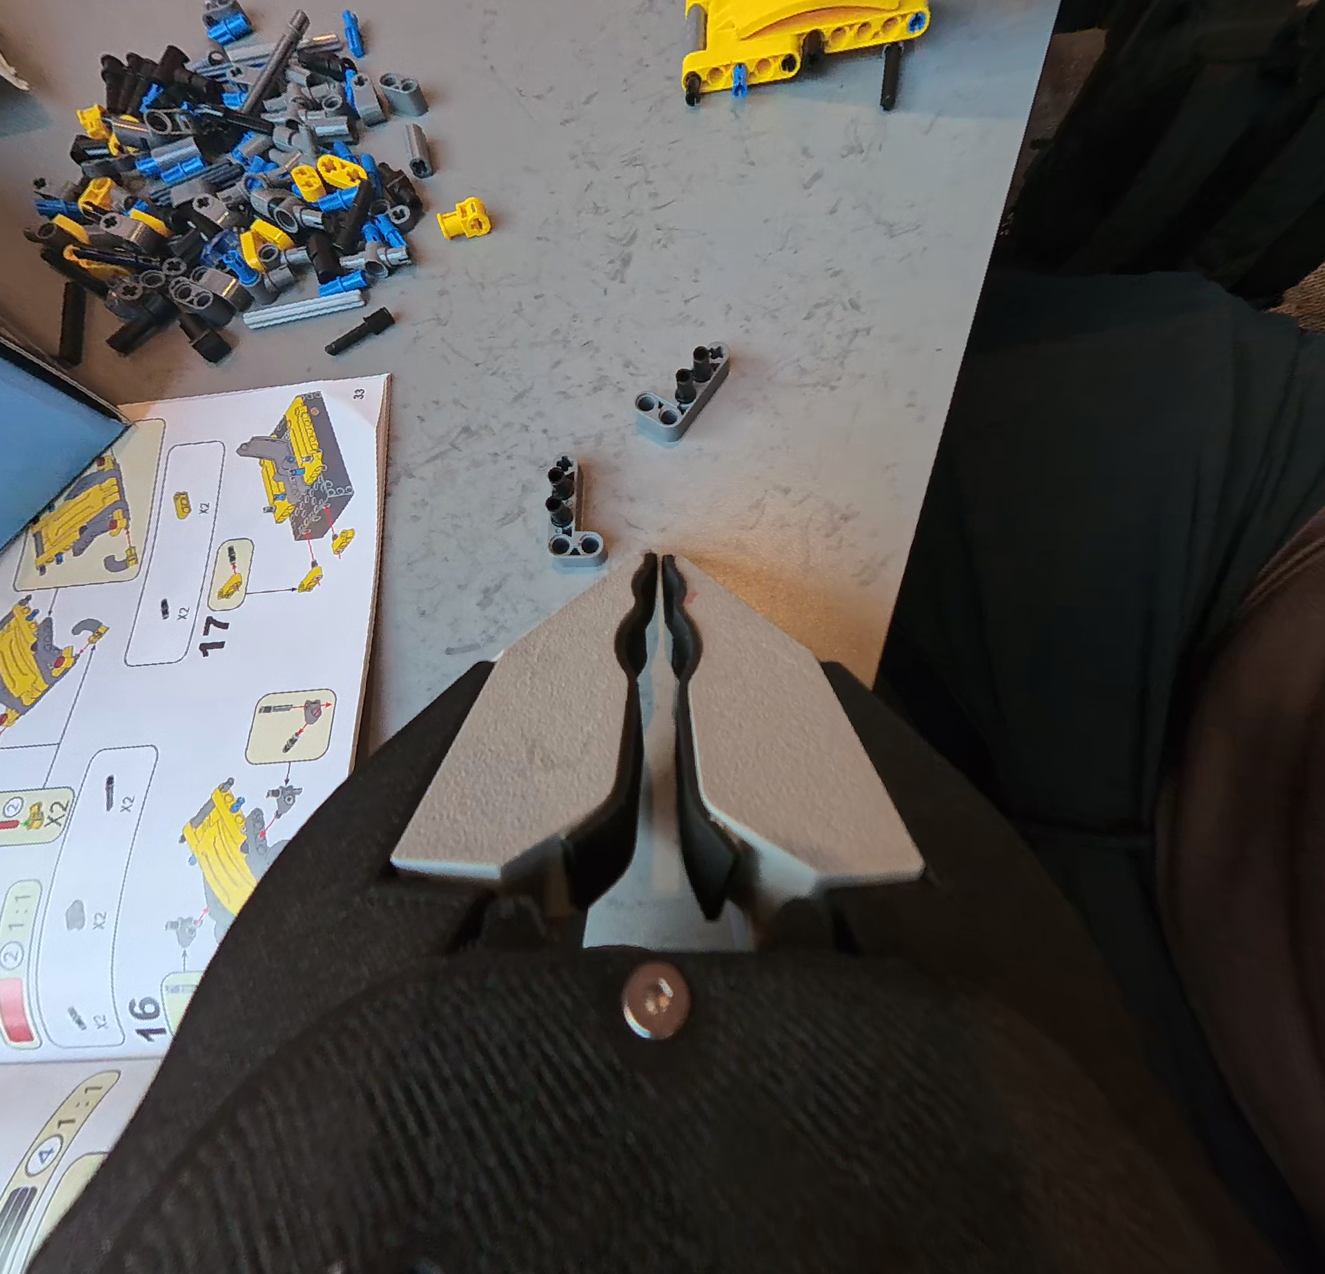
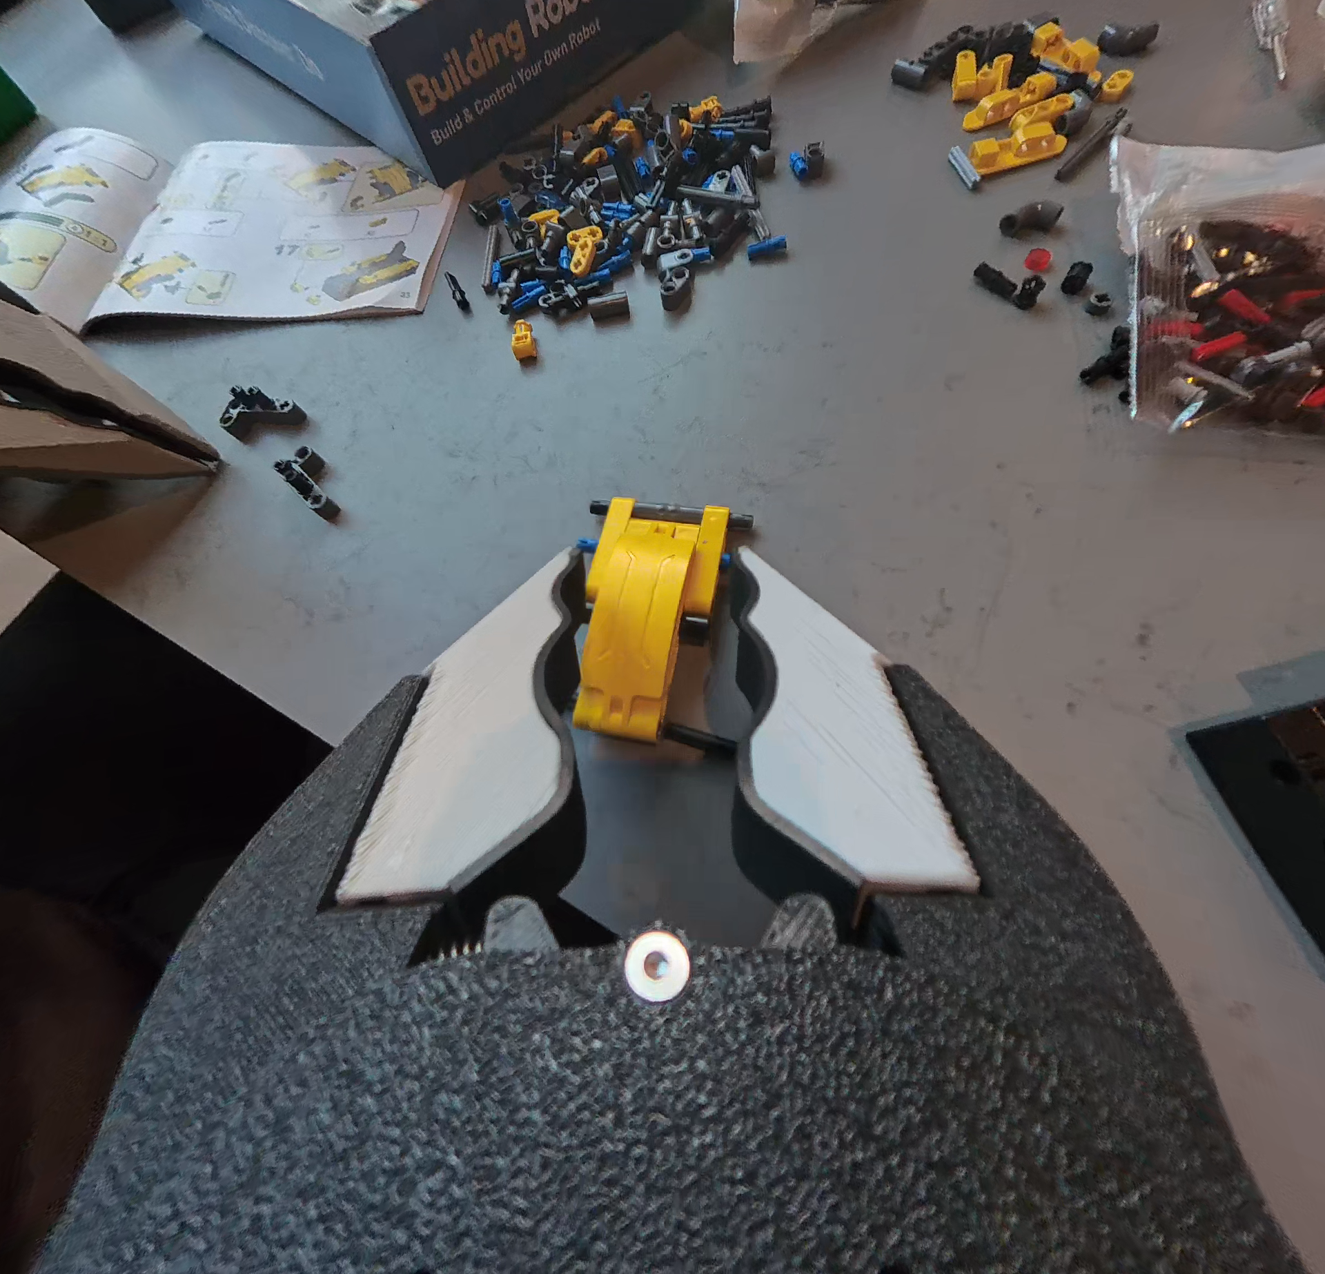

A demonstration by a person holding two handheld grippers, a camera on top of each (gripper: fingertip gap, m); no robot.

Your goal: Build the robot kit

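My left gripper (image 1: 658, 560) is shut and empty, low over the grey table (image 1: 717, 236). Its tips are just right of a grey L-shaped beam with black pins (image 1: 571, 515). A second such beam (image 1: 682, 395) lies farther on. Both beams (image 2: 310, 481) (image 2: 262, 411) also show in the right wrist view, next to the left gripper (image 2: 208, 459). My right gripper (image 2: 656, 562) is shut on a yellow brick assembly (image 2: 645, 630) with black axles and blue pins. That assembly (image 1: 803, 28) shows at the top of the left wrist view.
A pile of small black, blue, grey and yellow parts (image 2: 631, 200) lies mid-table, with a lone yellow connector (image 2: 524, 340) near it. Around are an open instruction booklet (image 2: 215, 236), a dark box (image 2: 430, 56), yellow parts (image 2: 1025, 99) and a bag of parts (image 2: 1233, 307). The table edge (image 1: 953, 451) is right of my left gripper. Left tips to right tips: about 20 cm.
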